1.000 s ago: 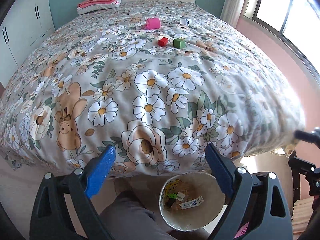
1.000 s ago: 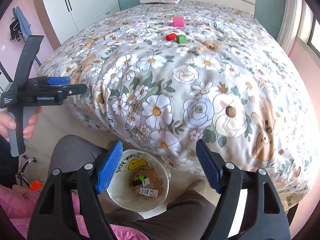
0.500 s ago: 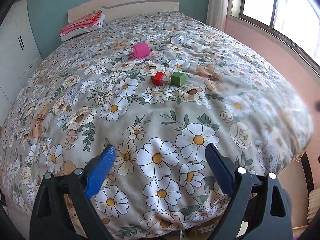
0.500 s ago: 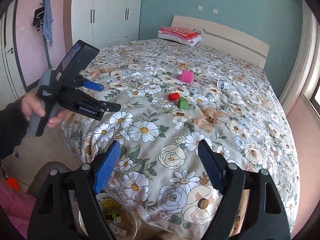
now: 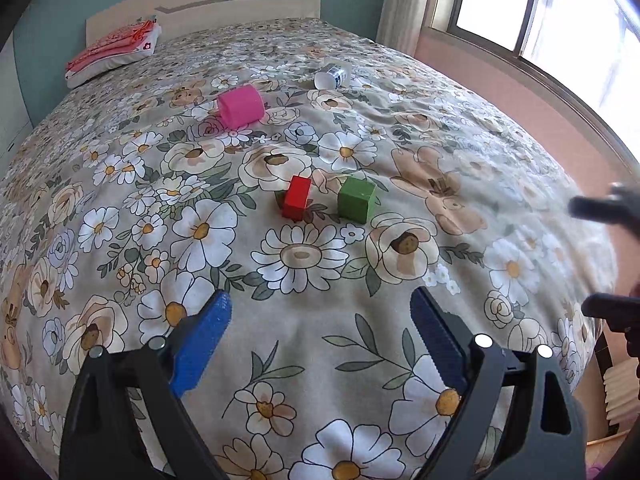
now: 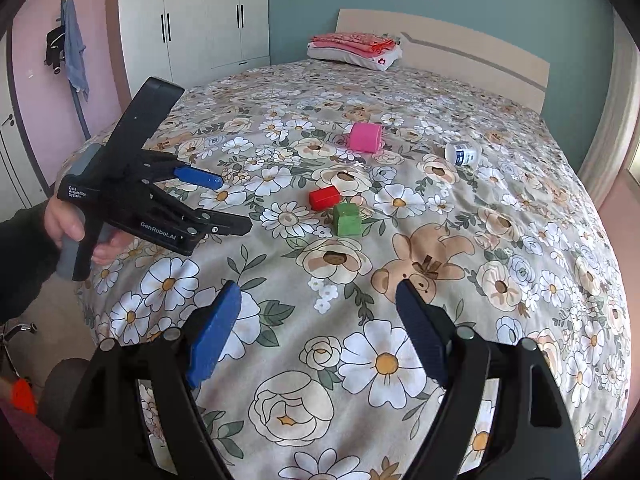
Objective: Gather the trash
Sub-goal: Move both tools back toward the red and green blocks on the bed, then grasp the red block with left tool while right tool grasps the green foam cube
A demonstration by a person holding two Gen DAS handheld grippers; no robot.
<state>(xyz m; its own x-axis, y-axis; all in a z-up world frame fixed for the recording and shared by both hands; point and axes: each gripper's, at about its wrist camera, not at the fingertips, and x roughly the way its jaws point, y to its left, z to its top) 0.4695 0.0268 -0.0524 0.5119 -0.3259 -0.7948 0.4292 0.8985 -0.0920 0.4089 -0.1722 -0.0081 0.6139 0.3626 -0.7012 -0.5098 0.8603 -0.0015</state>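
Note:
On the flowered bed (image 5: 460, 152) lie a red block (image 5: 296, 197), a green block (image 5: 356, 199), a pink cup on its side (image 5: 241, 105) and a small white bottle on its side (image 5: 332, 74). They also show in the right wrist view: red block (image 6: 323, 197), green block (image 6: 347, 219), pink cup (image 6: 365, 137), white bottle (image 6: 461, 154). My left gripper (image 5: 320, 324) is open and empty above the bed's near part, short of the blocks; it also shows in the right wrist view (image 6: 222, 204). My right gripper (image 6: 318, 320) is open and empty.
A folded pink and white pillow stack (image 6: 354, 48) lies by the headboard (image 6: 472, 54). White wardrobes (image 6: 200, 12) stand at the left wall. A window (image 5: 540, 16) is on the right. The right gripper's dark tips (image 5: 604, 212) show at the left wrist view's right edge.
Both grippers have risen from over the floor bin and moved forward over the bed. The bin has dropped out of both views. The blocks now look closer.

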